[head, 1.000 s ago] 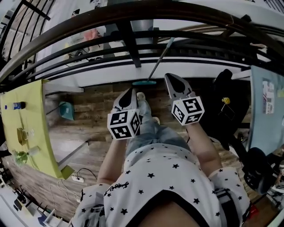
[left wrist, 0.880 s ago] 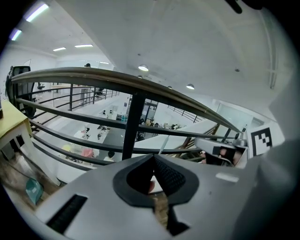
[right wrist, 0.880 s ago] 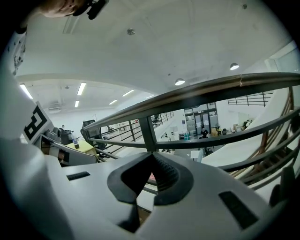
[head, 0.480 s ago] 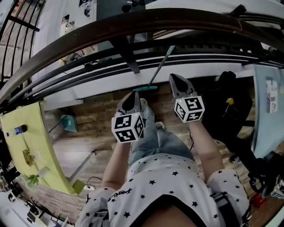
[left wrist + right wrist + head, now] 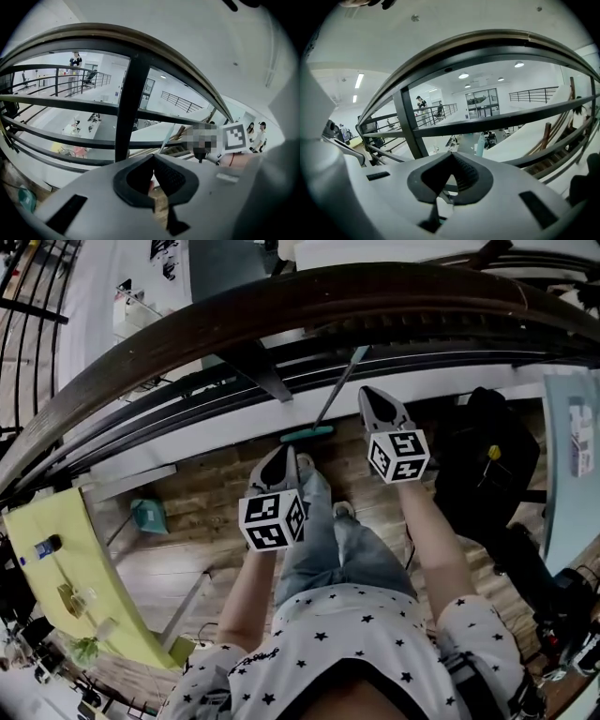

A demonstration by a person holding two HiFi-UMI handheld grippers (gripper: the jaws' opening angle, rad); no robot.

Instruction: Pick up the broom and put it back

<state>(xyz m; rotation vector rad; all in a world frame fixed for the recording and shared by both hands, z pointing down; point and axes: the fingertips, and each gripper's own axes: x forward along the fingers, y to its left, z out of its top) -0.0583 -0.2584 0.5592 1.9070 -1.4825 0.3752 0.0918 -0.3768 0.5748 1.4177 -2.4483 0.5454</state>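
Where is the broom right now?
In the head view's middle, the broom stands on the wooden floor between the left claw and right claw, its handle slanting up to the railing.

Wood floor point(image 5: 187, 559), dark railing point(image 5: 281, 301), yellow table point(image 5: 103, 568).

Readable text, numbers, brands or signs: I find none in any view.

- Left cube point(image 5: 272, 521): black-and-white square marker patterns, with no letters or digits.
- Right cube point(image 5: 398, 456): the same kind of marker patterns. One face also shows in the left gripper view point(image 5: 236, 137). No characters on it.
- Wall sheets point(image 5: 170, 249): dark print on white, too small for me to read.
- Label point(image 5: 582, 448) on the pale panel point(image 5: 562, 512): some printing on it, too blurred for me to read.
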